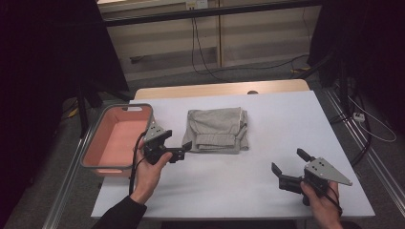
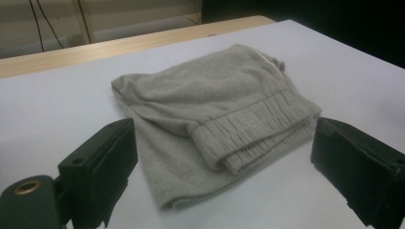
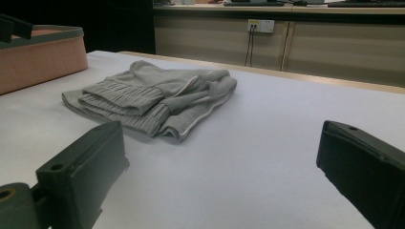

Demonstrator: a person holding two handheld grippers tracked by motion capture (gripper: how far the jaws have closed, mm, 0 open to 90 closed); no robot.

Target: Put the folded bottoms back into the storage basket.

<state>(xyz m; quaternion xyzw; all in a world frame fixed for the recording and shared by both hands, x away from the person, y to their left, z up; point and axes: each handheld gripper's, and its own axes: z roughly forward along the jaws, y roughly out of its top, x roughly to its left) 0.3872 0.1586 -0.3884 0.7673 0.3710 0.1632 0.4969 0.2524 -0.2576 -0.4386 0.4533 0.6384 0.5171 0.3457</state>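
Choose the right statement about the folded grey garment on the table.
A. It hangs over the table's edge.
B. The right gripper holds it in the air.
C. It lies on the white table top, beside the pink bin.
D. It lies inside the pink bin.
C: the folded grey garment rests flat on the white table top, right of the pink bin, and both grippers are open.

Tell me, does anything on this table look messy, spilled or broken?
Nothing stands out. The grey folded garment lies flat mid-table, its fold a bit loose but tidy. The pink basket sits upright at the table's left edge and looks empty. The left claw and right claw are both open, holding nothing.
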